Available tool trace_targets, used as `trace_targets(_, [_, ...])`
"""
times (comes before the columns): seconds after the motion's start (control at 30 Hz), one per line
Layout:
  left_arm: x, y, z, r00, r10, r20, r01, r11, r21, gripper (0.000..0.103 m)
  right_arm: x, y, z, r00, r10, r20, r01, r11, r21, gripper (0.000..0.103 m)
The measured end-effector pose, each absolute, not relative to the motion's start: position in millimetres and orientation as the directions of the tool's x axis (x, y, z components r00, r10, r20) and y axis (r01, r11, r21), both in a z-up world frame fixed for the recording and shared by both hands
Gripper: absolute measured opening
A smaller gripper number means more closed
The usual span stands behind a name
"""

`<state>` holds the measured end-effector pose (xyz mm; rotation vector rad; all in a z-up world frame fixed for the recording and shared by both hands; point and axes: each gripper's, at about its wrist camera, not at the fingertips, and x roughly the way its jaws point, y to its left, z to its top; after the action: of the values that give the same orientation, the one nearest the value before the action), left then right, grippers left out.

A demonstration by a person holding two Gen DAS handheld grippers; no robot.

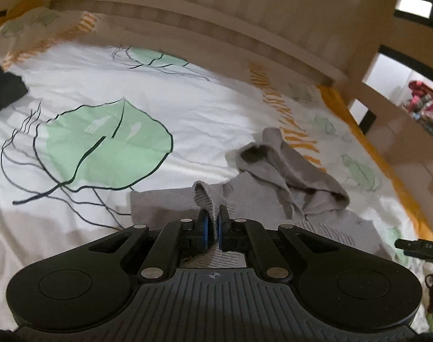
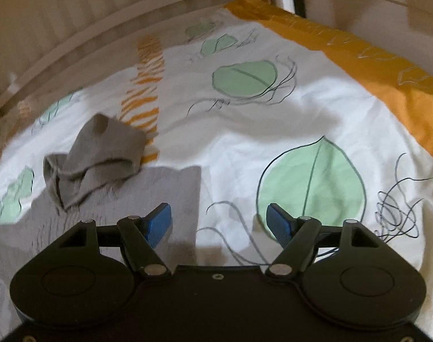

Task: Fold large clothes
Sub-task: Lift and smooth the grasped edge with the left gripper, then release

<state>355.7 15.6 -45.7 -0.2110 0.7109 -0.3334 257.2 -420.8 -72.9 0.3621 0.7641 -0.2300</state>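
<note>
A grey hooded sweatshirt (image 1: 165, 202) lies partly folded on a white bedsheet (image 1: 188, 99) printed with green leaves. Its hood (image 1: 290, 168) is rumpled at the far right. My left gripper (image 1: 212, 225) is shut on a ribbed grey cuff (image 1: 203, 196), which sticks up between the blue pads. In the right wrist view the same sweatshirt (image 2: 148, 191) lies at the lower left with the hood (image 2: 99, 156) bunched on top. My right gripper (image 2: 219, 222) stands open above the sheet (image 2: 245, 131), its left pad over the garment's right edge, nothing between the fingers.
A wooden bed rail (image 1: 216, 25) runs along the far side. An orange border (image 2: 359, 57) edges the sheet at the right. A dark garment (image 1: 2, 85) lies at the far left. Part of the other gripper (image 1: 416, 248) shows at the right edge.
</note>
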Motion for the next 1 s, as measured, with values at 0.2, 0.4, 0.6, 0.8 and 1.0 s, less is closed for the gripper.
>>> trace_targets(0.2, [358,12,-57,0.687,-0.35,-0.637,0.237,0.936,-0.259,0.008,267,-393,-85,0.662,-0.068,-0.747,0.231,0.966,0.116,0.076])
trace_targets(0.4, [361,18,-73,0.65,-0.262,-0.713,0.196,0.965,-0.176,0.013,274,-377,-106,0.572,-0.209,-0.793,0.19,0.974,-0.12,0.075])
trace_targets(0.6, [365,20,-80,0.677,-0.089,-0.73,0.14,0.99,0.009,0.022,267,-373,-92,0.61,-0.242,-0.755,0.214,0.967,-0.138,0.076])
trace_targets(0.8, [367,10,-93,0.655,-0.161,-0.738,0.196,0.98,-0.039,0.044,267,-353,-82,0.709,-0.154,-0.688,0.097,0.988,-0.122,0.077])
trace_targets(1.0, [370,15,-108,0.644,-0.128,-0.754,0.17,0.985,-0.023,0.059,274,-373,-106,0.603,-0.177,-0.778,0.177,0.98,-0.086,0.082])
